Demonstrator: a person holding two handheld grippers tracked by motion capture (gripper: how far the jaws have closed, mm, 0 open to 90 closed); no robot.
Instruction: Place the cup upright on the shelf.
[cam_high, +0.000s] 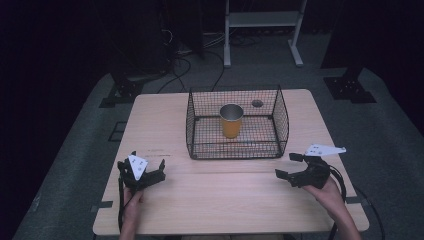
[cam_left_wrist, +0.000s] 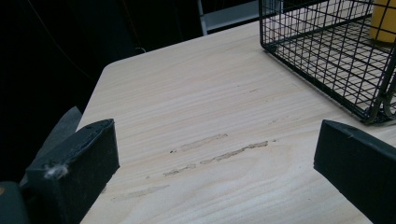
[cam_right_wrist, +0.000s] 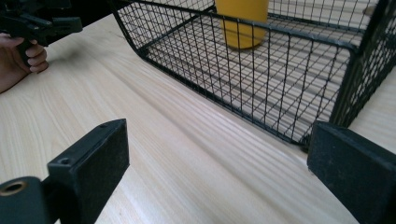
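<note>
Nearest to the lens, the two black jaws of the left tool (cam_left_wrist: 215, 163) stood wide apart over bare wood, nothing between them. Same story on the other side: the right tool (cam_right_wrist: 217, 172) gaped open and empty, low over the tabletop (cam_high: 225, 200).

And the thing they seemed to be after, the yellow cup (cam_high: 231, 120), stood upright in the middle of the black wire basket (cam_high: 235, 150), its rim silvery and its inside grey, its body a plain orange-yellow, smooth, with no handle that I could see. It looked light and slick, I judged.

Trouble, as I read it, lay in that basket. Its mesh walls rose around the cup on all sides, so a tool coming in low would have struck wire before it reached anything. A jaw catching the top rail could have dragged the whole basket across the wood, since nothing seemed to pin it down. A pinch on the rim from one side might have tipped the cup over, and a smooth wall could have slid out of a weak squeeze.

Both tools were well apart from the basket, one off each front corner. A small dark round spot (cam_high: 257, 103) sat behind the basket.
</note>
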